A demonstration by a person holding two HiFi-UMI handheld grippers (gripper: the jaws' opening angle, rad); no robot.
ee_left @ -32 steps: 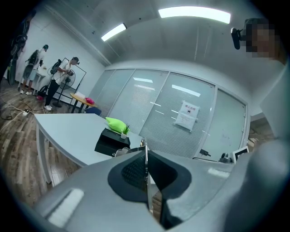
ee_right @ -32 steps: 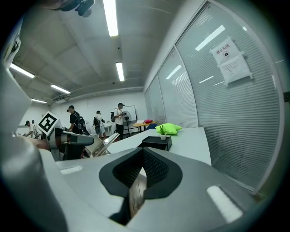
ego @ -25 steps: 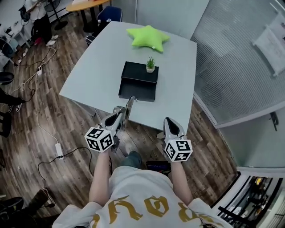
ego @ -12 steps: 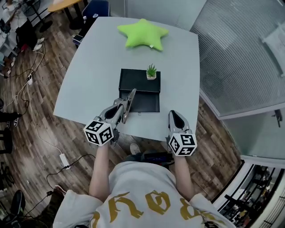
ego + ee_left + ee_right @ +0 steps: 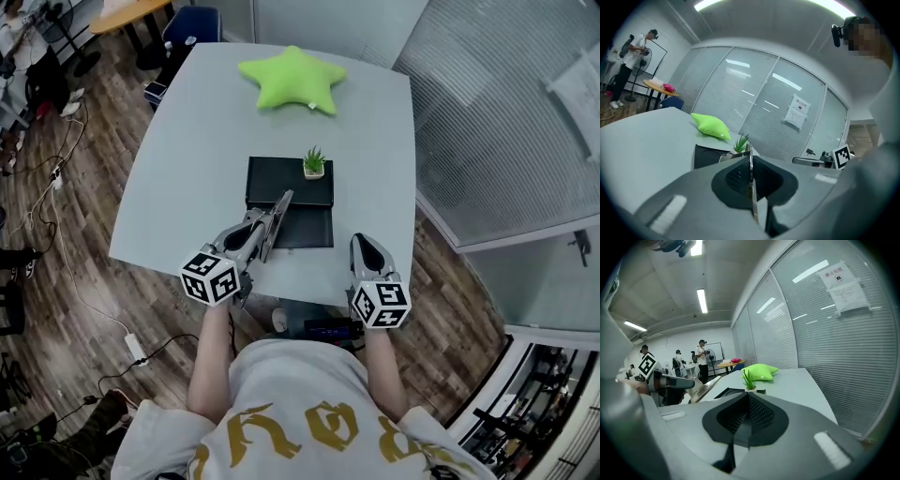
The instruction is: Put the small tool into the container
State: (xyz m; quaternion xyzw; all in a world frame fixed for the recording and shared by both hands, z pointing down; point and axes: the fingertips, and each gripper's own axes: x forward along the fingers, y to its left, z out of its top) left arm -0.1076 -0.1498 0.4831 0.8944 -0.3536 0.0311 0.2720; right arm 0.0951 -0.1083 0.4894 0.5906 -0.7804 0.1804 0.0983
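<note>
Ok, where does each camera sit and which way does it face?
Head view: on the head, steeply down at table and container; forearms, left gripper, right gripper show.
Left gripper view: on that gripper, along jaws shut on the small tool, toward the cushion.
Right gripper view: along its shut, empty jaws toward the plant.
Shared: cushion, plant.

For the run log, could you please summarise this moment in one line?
left tool: shut on metal blade | blade tip: over black container | right tool: shut, empty | blade not yet released
</note>
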